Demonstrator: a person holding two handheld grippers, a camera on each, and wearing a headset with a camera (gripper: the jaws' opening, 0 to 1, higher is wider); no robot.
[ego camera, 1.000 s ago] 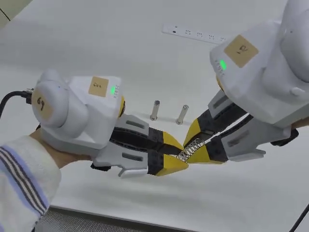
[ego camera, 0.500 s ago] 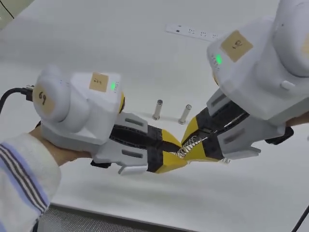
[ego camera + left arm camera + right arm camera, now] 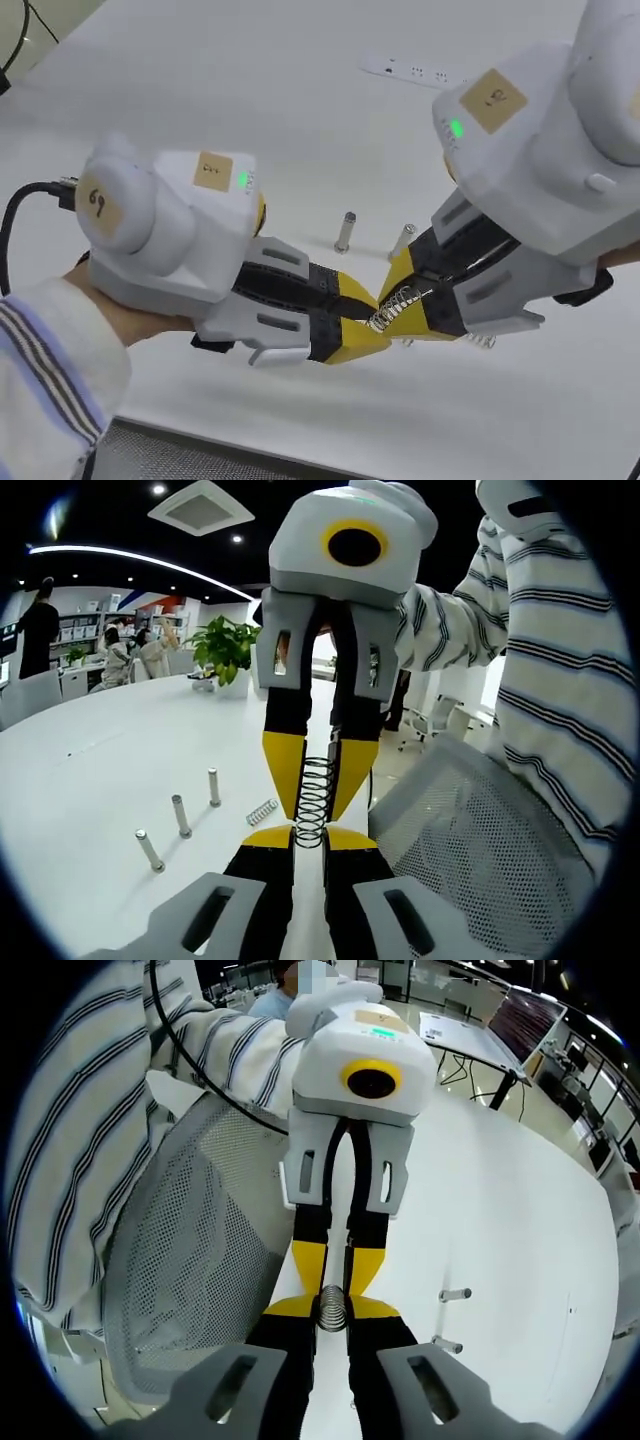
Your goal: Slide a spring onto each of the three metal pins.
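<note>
Left hand-held gripper [image 3: 310,836] and right hand-held gripper [image 3: 333,1308] meet nose to nose above the desk [image 3: 250,120], with one spring [image 3: 395,305] between them. The left jaws are pressed together on the spring's near end. The right jaws flank the rest of it and look pinched on it too, so it reads as a handover or regrip.

The spring's long axis runs along the line of both grippers, tilted and nowhere near upright. The three pins [image 3: 180,815] stand upright in a row on the desk, all looking bare. They are just beyond the jaw tips, on the far side from the person. The right gripper's tips are the nearer to them.

A loose spring [image 3: 262,811] lies flat near the pins.

My read: the key move is turning the spring's axis vertical over a pin. No pin is loaded yet.
</note>
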